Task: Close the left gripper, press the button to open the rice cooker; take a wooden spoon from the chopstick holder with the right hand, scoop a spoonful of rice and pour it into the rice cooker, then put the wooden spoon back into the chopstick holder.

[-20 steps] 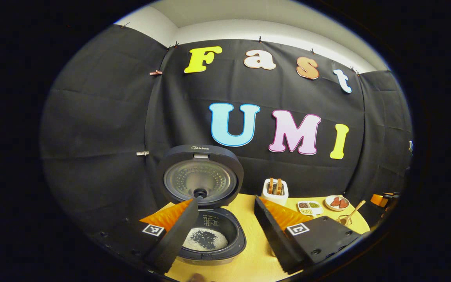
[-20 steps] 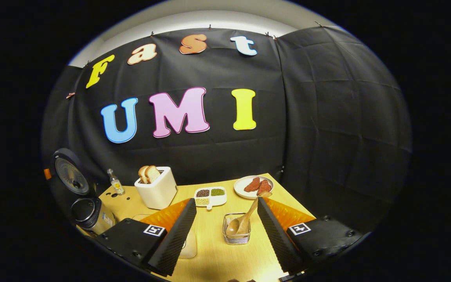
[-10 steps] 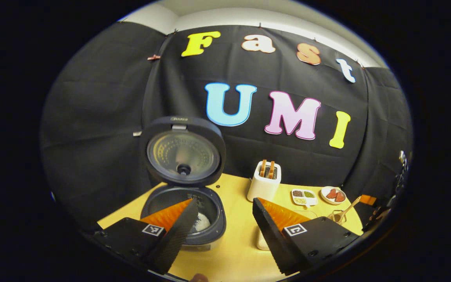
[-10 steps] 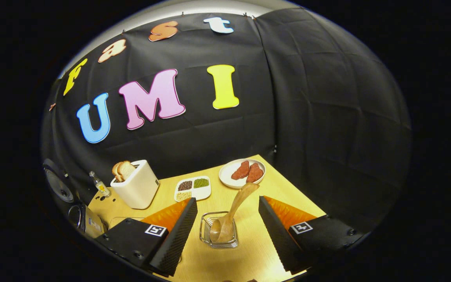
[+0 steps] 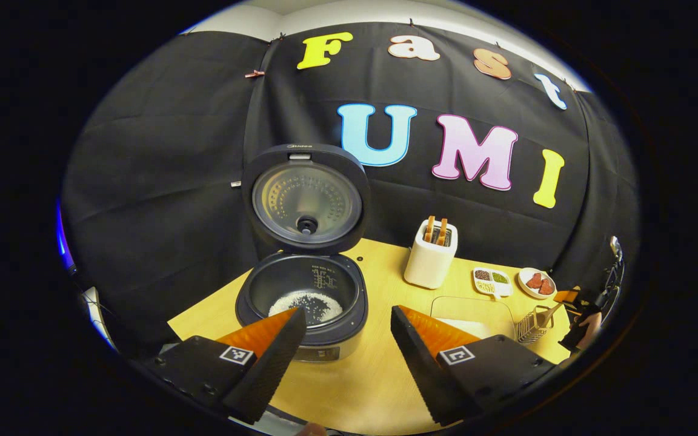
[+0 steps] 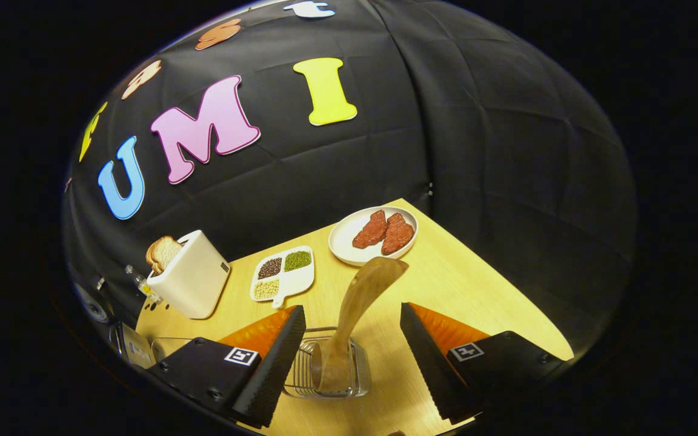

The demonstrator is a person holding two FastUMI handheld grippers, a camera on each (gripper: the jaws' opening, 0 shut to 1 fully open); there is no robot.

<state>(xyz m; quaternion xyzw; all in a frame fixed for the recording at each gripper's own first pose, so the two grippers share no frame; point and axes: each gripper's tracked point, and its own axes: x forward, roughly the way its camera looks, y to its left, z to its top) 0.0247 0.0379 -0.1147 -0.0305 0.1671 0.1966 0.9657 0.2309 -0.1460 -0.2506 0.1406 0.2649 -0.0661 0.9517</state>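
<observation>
The dark rice cooker [image 5: 300, 303] stands open on the table, lid [image 5: 306, 197] upright, with a patch of white rice [image 5: 308, 301] in the pot. My left gripper [image 5: 346, 354] is open and hangs above the table just in front of the cooker. A wooden spoon [image 6: 358, 303] stands bowl-down in the wire chopstick holder [image 6: 325, 372], handle leaning up and right. My right gripper [image 6: 349, 363] is open, its fingers on either side of the holder and the spoon, not touching them. The holder with the spoon [image 5: 537, 321] also appears far right in the left gripper view.
A white toaster [image 6: 188, 278] with bread, a divided dish of beans [image 6: 282, 275] and a plate of meat [image 6: 373, 233] sit behind the holder. A clear container [image 5: 473, 312] of rice stands right of the cooker. A small bottle [image 6: 137, 281] stands beside the toaster.
My right gripper has come down and forward over the chopstick holder, so the spoon now stands between its fingers. My left gripper has drawn back and up from the cooker.
</observation>
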